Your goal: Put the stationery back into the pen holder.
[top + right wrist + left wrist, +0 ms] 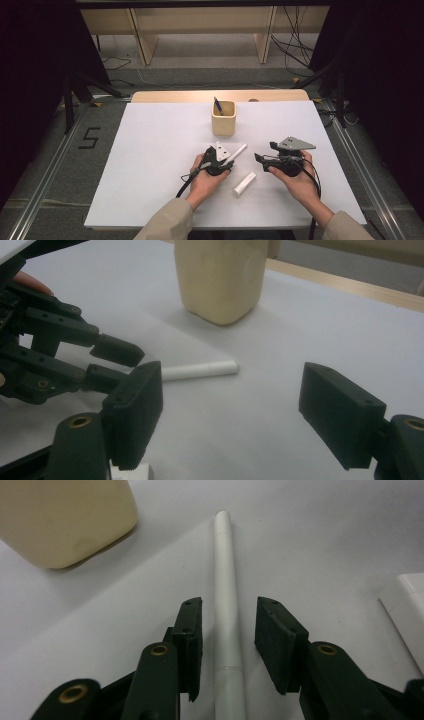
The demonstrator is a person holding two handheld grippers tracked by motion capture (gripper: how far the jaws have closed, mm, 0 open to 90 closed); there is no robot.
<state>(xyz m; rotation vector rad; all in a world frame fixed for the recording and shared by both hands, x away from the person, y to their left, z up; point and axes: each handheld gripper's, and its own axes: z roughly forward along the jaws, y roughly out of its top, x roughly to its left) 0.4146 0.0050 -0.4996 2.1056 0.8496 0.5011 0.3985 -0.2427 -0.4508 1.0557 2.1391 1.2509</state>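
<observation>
A white pen (223, 555) lies flat on the white table top (150, 165), and my left gripper (230, 602) straddles its rear half. Its jaws stand a little off the pen on both sides, so it is open. In the high view the pen (240, 151) points away to the right from the left gripper (229, 161). A white cap (244, 183) lies just right of that hand. My right gripper (259, 159) hovers at the right with its jaws wide and nothing between them; its own view (232, 410) faces the pen (200, 371).
A cream cup (223, 118) stands behind the pen with a dark pen (218, 105) in it; it is also near in both gripper views (65, 520) (220, 275). The cap's end (407, 610) lies to the right of the left jaws. The table's wooden far edge (200, 95) shows beyond.
</observation>
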